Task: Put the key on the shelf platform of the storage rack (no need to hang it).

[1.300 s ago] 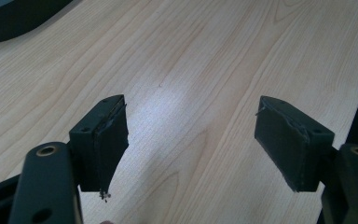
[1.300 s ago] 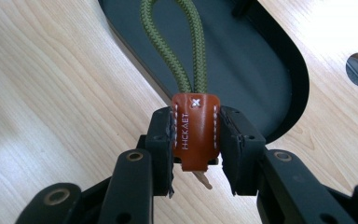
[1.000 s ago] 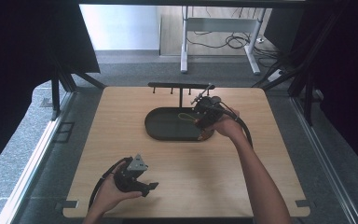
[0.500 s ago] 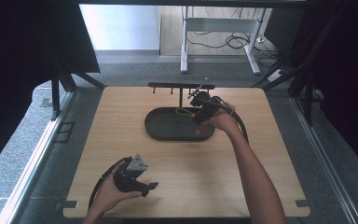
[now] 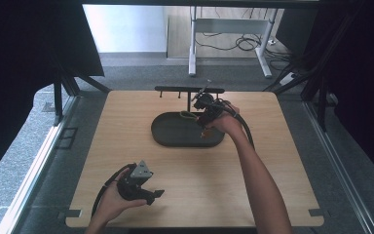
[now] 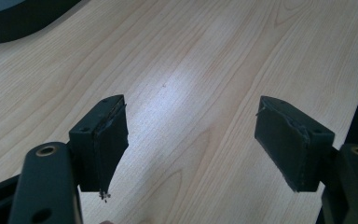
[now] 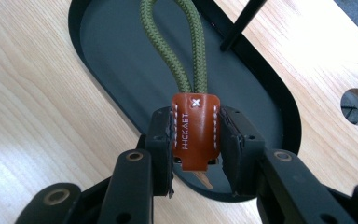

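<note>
My right gripper (image 7: 196, 140) is shut on the brown leather tab of a keychain (image 7: 195, 130), whose olive green cord loop (image 7: 173, 44) reaches out over the black oval tray (image 7: 116, 60). In the high view the right gripper (image 5: 205, 113) is held above the tray's (image 5: 175, 137) far right part, just below the black hook rack (image 5: 190, 91). The green loop (image 5: 188, 115) shows at the gripper's left. My left gripper (image 5: 151, 194) rests near the table's front left; its fingers (image 6: 103, 135) stand wide open over bare wood with nothing between them.
The rack's thin post (image 7: 240, 23) rises at the tray's far side. A round hole (image 7: 357, 106) sits in the wooden tabletop (image 5: 272, 161). Off the table, desk legs and cables (image 5: 233, 44) lie on the floor behind.
The right gripper has lifted and shifted slightly toward the rack with the keychain in it. The left gripper has stayed put.
</note>
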`<action>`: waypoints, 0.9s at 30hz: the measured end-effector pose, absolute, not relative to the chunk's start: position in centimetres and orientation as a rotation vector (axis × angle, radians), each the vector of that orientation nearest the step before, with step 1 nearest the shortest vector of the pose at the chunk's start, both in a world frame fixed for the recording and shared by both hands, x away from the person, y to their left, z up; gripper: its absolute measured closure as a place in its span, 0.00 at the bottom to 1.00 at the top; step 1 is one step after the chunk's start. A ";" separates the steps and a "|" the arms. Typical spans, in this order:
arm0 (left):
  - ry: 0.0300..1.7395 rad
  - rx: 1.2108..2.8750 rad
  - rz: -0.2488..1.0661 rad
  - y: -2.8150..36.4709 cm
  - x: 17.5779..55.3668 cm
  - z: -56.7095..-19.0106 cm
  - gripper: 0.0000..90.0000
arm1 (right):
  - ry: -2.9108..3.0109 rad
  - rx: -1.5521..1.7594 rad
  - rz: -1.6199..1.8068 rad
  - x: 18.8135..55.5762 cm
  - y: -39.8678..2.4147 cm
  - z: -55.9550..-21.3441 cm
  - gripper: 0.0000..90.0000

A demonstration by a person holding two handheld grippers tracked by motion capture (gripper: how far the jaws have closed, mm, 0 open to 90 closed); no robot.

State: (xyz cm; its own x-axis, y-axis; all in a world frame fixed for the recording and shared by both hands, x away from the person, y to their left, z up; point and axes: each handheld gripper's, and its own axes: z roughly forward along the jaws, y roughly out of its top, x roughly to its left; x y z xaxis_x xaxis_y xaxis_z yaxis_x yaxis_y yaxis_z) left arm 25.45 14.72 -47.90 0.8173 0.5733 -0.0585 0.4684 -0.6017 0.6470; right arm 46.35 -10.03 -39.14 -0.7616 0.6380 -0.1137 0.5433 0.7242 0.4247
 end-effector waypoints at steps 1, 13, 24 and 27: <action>0.761 2.322 0.202 14.8 25.5 -47.9 0.29 | 2.678 0.932 0.545 46.4 -9.9 -39.3 0.74; 0.782 2.315 0.200 15.2 25.7 -48.1 0.29 | 2.681 0.938 0.560 47.0 -9.9 -42.2 0.73; 0.784 2.316 0.205 15.5 25.8 -48.0 0.29 | 2.687 0.957 0.546 47.1 -10.3 -44.2 0.70; 0.785 2.316 0.200 15.4 25.8 -48.1 0.29 | 2.695 0.954 0.542 47.1 -10.4 -44.4 0.68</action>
State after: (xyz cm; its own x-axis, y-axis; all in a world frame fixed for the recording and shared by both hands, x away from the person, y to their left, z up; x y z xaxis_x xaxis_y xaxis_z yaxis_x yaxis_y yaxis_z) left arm 25.78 15.36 -48.11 0.8068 0.5870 -0.0664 0.4834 -0.5913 0.6455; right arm 47.12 -10.35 -44.40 -0.7611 0.6420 -0.0924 0.5565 0.7195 0.4155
